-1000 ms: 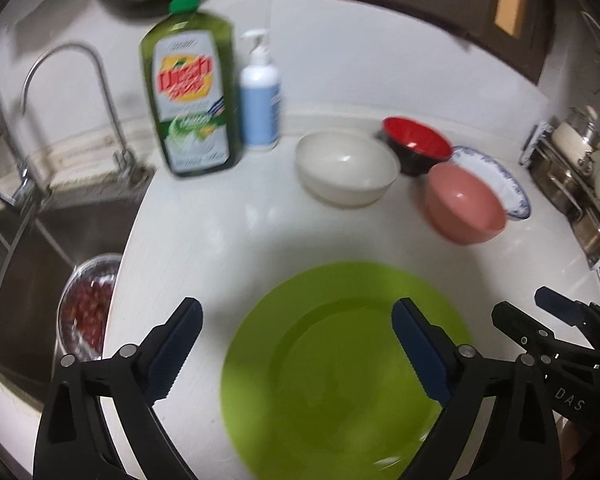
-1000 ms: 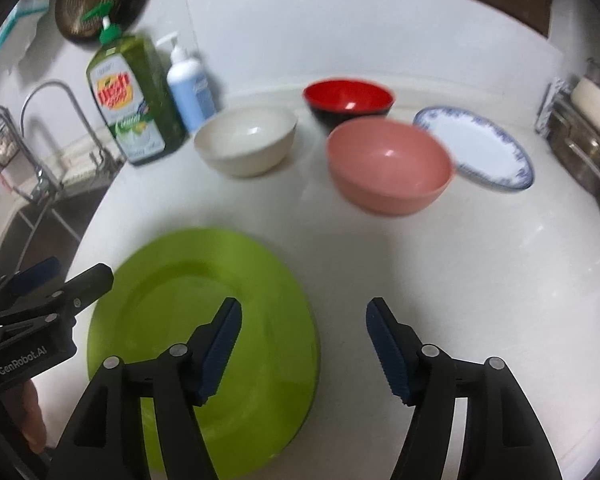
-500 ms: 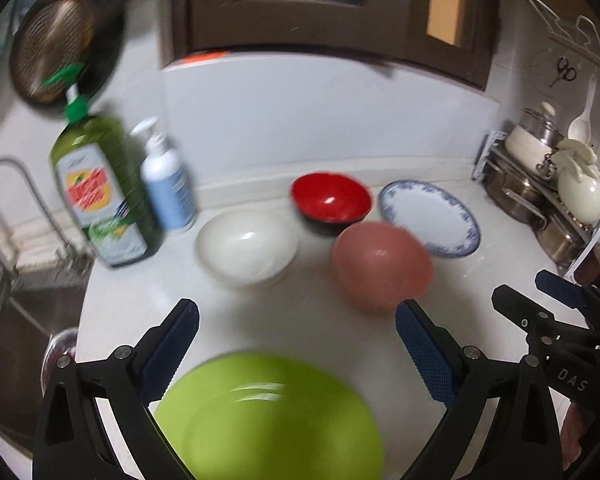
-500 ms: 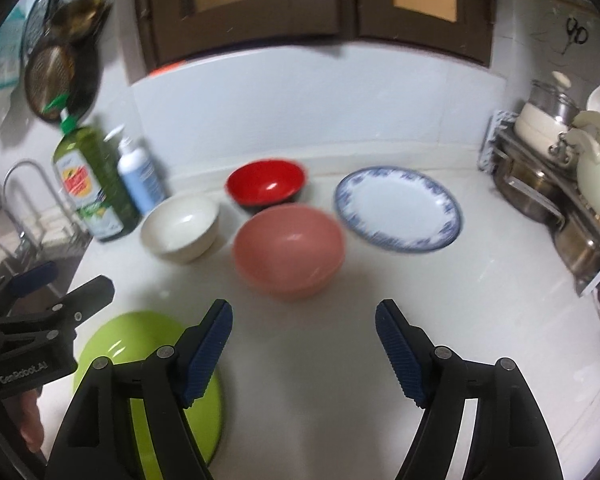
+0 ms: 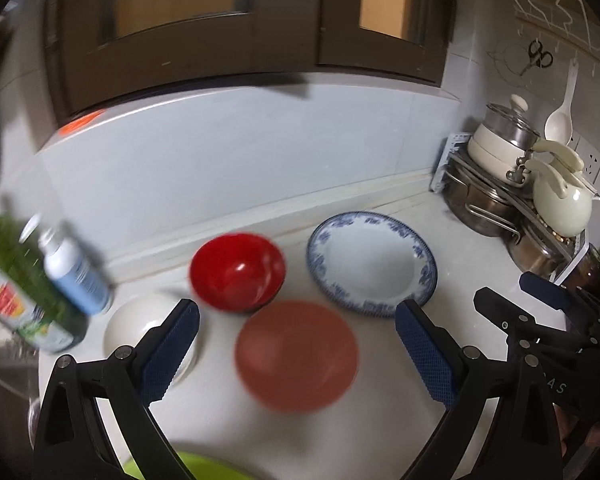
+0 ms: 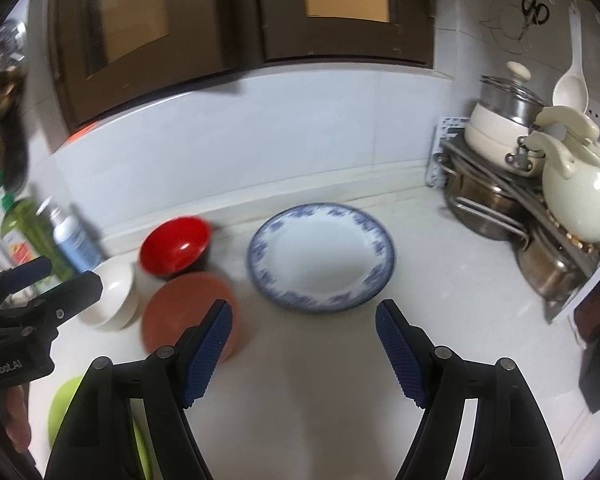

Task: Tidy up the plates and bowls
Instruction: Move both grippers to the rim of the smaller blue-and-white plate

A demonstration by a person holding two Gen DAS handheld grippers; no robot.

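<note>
On the white counter (image 6: 440, 300) ahead of us sit the pieces to sort: a blue-rimmed plate (image 6: 321, 258) square between the right gripper (image 6: 304, 346) fingers' line of sight, a red bowl (image 6: 175, 245) to its left by the backsplash, a pink bowl (image 5: 296, 354) nearer us, a white bowl (image 6: 112, 294) further left, and a slice of the green plate (image 6: 62, 412) at the bottom edge. We hold both claws spread wide and empty; the left gripper (image 5: 296, 350) frames the pink bowl, though whether it is over it or short of it we can't say. Our read is that the plate comes next for the right side, and the clean way in looks to be low and flat, one pad under the near rim and one on top, since the plate lies flush on the stone and a steep dive would only push it toward the wall. Closing gently seems wise; glazed ware is likely to slip. Around us, soap bottles (image 5: 40, 280) stand at the left, blurred, dark cabinet doors (image 6: 236, 12) hang above, and stacked pots with a cream kettle (image 6: 580, 196) crowd the right corner, so we'd keep the swing clear of that rack.
</note>
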